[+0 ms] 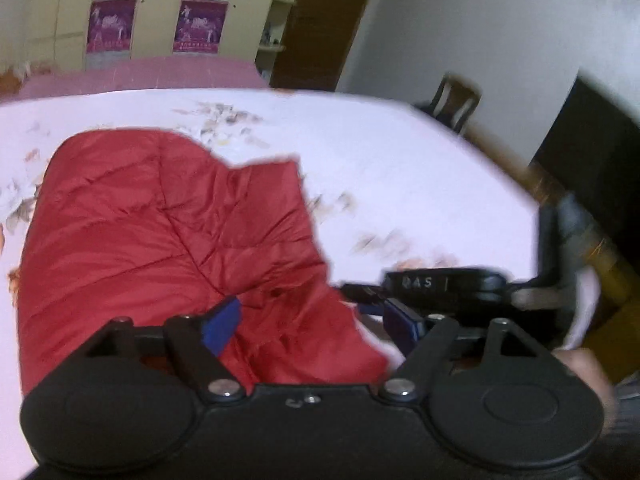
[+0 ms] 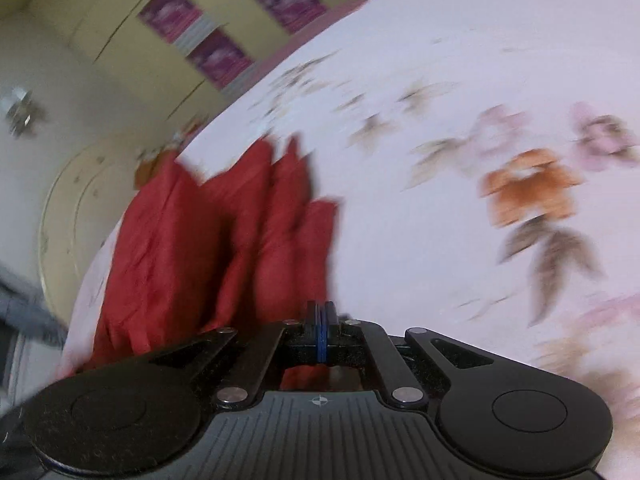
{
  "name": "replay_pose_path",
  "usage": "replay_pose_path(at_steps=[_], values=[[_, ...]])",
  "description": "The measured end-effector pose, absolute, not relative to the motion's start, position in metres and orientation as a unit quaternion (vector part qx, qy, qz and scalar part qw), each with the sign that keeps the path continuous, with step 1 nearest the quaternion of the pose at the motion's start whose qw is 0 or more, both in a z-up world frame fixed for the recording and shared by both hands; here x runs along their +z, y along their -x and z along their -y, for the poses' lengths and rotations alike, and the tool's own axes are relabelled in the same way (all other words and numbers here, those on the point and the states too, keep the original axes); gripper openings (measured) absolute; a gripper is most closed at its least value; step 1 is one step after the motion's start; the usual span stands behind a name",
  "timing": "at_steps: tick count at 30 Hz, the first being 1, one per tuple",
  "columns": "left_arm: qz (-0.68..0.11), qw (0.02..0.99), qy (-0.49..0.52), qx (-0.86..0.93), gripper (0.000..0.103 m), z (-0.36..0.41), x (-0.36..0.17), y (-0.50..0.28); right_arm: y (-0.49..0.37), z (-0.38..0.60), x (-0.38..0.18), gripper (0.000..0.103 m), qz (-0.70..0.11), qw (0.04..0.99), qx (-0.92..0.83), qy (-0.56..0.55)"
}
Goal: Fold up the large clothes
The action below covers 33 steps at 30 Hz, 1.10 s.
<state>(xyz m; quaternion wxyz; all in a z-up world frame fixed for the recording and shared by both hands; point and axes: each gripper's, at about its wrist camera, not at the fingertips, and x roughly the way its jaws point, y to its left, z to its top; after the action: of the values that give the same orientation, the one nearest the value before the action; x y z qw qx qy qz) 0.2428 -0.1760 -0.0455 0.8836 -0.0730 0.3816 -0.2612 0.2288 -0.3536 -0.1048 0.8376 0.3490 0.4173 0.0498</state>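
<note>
Close up in the left wrist view, left hand-held gripper (image 1: 312,324), wide open, blue pads (image 1: 222,326) far apart, red jacket (image 1: 160,240) cloth bunched up between them but not pinched. Just beside it on the right, another black gripper body with white letters on it, and a bit of a hand in a white sleeve at the edge, all blurry.

Red jacket puffy and stitched in squares, spread out on the bed (image 1: 400,168), lying toward the left side of the white sheet with flowers on it. Pink cover (image 1: 140,74) farther back on the bed. Behind that, yellow cupboard doors with purple posters (image 1: 200,26). A wooden chair (image 1: 456,100) off to the right by the white wall.

In the right wrist view, right hand-held gripper (image 2: 323,326) closed tight, blue pads pressed flat together. Red jacket (image 2: 192,248) right in front and under the tips, folds standing up in ridges. Hard to tell if any cloth is caught between the pads, too blurry. Big orange and pink flowers on the bed sheet (image 2: 420,240) to the right
</note>
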Motion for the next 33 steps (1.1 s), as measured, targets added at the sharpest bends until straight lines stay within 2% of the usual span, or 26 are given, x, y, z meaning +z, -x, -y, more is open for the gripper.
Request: replay_pose_path(at_steps=[1, 2, 3, 5, 6, 8, 9, 11, 14, 20, 22, 23, 24, 27, 33], values=[[-0.359, 0.887, 0.101, -0.273, 0.076, 0.160, -0.031, -0.234, -0.225, 0.363, -0.098, 0.068, -0.399, 0.844, 0.044, -0.355], [-0.330, 0.895, 0.126, -0.272, 0.077, 0.139, -0.018, -0.229, -0.223, 0.369, -0.090, 0.072, -0.379, 0.853, 0.043, -0.357], [-0.313, 0.902, 0.139, -0.262, 0.072, 0.122, -0.014, -0.225, -0.224, 0.374, -0.083, 0.072, -0.367, 0.858, 0.050, -0.357], [-0.296, 0.920, 0.146, -0.210, 0.061, 0.085, -0.012, -0.233, -0.229, 0.377, -0.067, 0.072, -0.347, 0.863, 0.080, -0.359], [-0.297, 0.927, 0.146, -0.179, 0.051, 0.069, -0.019, -0.241, -0.233, 0.374, -0.058, 0.072, -0.337, 0.866, 0.096, -0.356], [-0.314, 0.925, 0.167, -0.136, 0.044, 0.038, -0.043, -0.261, -0.248, 0.359, -0.041, 0.060, -0.330, 0.878, 0.125, -0.325], [-0.324, 0.919, 0.188, -0.127, 0.040, 0.024, -0.059, -0.272, -0.257, 0.350, -0.036, 0.060, -0.332, 0.881, 0.138, -0.307], [-0.339, 0.909, 0.208, -0.123, 0.039, 0.012, -0.080, -0.284, -0.282, 0.329, -0.033, 0.060, -0.361, 0.878, 0.156, -0.273], [-0.358, 0.901, 0.213, -0.123, 0.035, 0.015, -0.104, -0.298, -0.309, 0.318, -0.051, 0.061, -0.404, 0.853, 0.156, -0.292], [-0.361, 0.902, 0.200, -0.128, 0.034, 0.030, -0.104, -0.299, -0.331, 0.317, -0.095, 0.061, -0.460, 0.797, 0.167, -0.353], [-0.360, 0.902, 0.196, -0.133, 0.031, 0.031, -0.102, -0.301, -0.332, 0.320, -0.103, 0.059, -0.459, 0.788, 0.174, -0.371], [-0.356, 0.904, 0.193, -0.137, 0.030, 0.032, -0.100, -0.301, -0.330, 0.321, -0.102, 0.033, -0.450, 0.792, 0.177, -0.373], [-0.351, 0.906, 0.189, -0.144, 0.027, 0.033, -0.097, -0.301, -0.329, 0.322, -0.099, 0.024, -0.441, 0.795, 0.182, -0.375], [-0.341, 0.911, 0.161, -0.169, 0.027, 0.044, -0.092, -0.300, -0.312, 0.328, -0.080, 0.015, -0.404, 0.818, 0.188, -0.363], [-0.353, 0.910, 0.075, -0.205, 0.027, 0.084, -0.092, -0.307, -0.278, 0.339, -0.075, 0.014, -0.368, 0.851, 0.173, -0.333]])
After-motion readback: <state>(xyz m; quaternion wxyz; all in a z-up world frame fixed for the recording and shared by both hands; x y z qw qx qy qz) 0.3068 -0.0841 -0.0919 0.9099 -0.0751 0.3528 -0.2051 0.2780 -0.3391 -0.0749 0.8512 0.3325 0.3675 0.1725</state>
